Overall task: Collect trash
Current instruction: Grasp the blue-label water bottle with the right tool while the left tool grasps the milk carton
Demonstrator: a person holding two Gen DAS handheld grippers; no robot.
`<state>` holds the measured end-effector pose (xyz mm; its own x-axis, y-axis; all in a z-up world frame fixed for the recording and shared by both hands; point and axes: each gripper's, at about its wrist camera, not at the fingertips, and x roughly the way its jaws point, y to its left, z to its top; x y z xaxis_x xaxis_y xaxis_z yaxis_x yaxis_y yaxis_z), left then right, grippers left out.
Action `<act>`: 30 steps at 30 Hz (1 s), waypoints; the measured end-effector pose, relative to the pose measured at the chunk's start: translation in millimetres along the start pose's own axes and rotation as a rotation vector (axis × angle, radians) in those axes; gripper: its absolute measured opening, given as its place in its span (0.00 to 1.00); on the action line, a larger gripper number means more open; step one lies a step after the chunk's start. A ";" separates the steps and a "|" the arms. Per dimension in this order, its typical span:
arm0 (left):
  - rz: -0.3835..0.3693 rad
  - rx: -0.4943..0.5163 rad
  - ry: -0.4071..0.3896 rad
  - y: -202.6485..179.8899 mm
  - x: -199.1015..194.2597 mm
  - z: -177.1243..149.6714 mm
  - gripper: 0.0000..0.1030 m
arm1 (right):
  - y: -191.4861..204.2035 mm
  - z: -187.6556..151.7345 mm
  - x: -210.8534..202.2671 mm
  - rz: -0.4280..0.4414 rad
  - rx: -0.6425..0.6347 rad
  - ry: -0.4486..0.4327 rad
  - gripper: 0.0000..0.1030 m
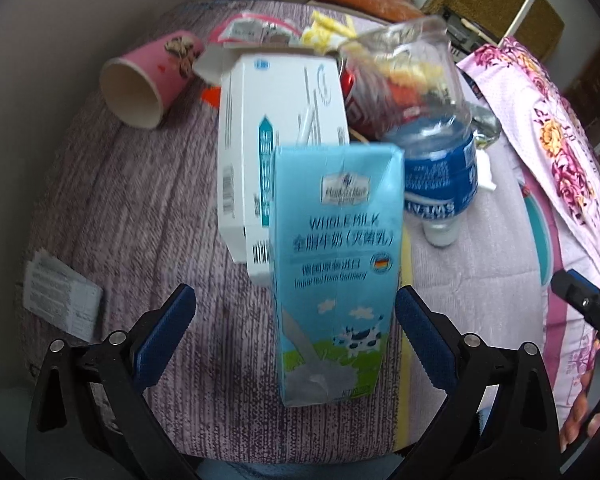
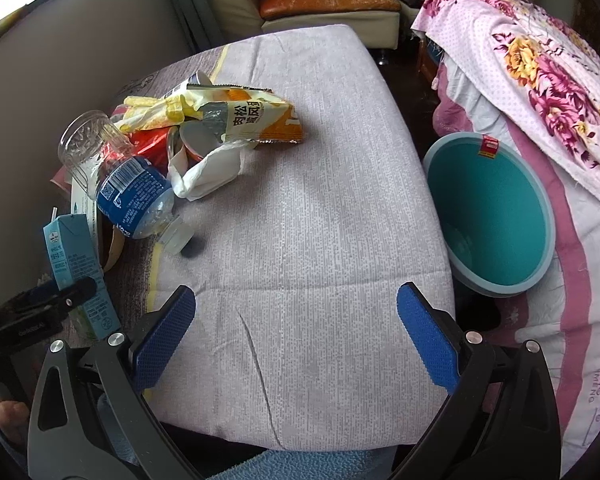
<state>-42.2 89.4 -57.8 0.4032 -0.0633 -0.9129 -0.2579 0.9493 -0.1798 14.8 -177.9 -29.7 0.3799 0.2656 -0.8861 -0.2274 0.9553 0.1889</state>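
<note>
Your left gripper [image 1: 296, 334] stands apart around the upright milk carton [image 1: 334, 268]; your right gripper [image 2: 296, 334] gapes empty, teal bin [image 2: 496, 216] right.

Count in front of my jaws: one milk carton [image 1: 334, 264], one white box [image 1: 276, 136], one pink paper cup [image 1: 148, 80], one blue-labelled plastic bottle [image 2: 134, 196], one snack bag [image 2: 256, 118], one leaflet [image 1: 60, 294]. One teal bin [image 2: 492, 216] beside the bed.
</note>
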 end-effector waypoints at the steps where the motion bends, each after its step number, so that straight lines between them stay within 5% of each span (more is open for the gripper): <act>1: -0.012 -0.011 0.004 2.4 1.3 -1.0 0.96 | 1.9 1.6 1.1 0.005 -0.003 0.001 0.94; 3: -0.039 -0.032 0.000 7.1 1.2 -2.0 0.92 | 9.7 5.2 1.9 0.011 -0.024 0.000 0.94; 5: -0.052 -0.030 -0.009 9.9 -0.3 -2.2 0.72 | 16.4 8.7 0.3 0.016 -0.044 -0.005 0.94; 8: -0.088 -0.025 -0.001 12.8 -2.3 -3.2 0.56 | 31.5 16.9 -1.7 0.033 -0.076 -0.016 0.94; 15: -0.127 -0.015 -0.025 34.4 -9.1 -2.1 0.55 | 85.8 44.9 2.0 0.081 -0.235 -0.024 0.88; 20: -0.170 -0.024 -0.024 56.3 -10.0 -3.4 0.55 | 124.3 62.8 20.8 0.111 -0.339 0.020 0.71; 30: -0.208 0.004 -0.002 68.5 -0.8 -3.3 0.62 | 164.0 79.0 63.5 0.110 -0.459 0.099 0.71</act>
<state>-63.1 153.4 -70.7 0.4495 -0.2573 -0.8554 -0.1651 0.9172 -0.3627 72.5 5.9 -21.6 0.2498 0.3267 -0.9115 -0.6419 0.7607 0.0968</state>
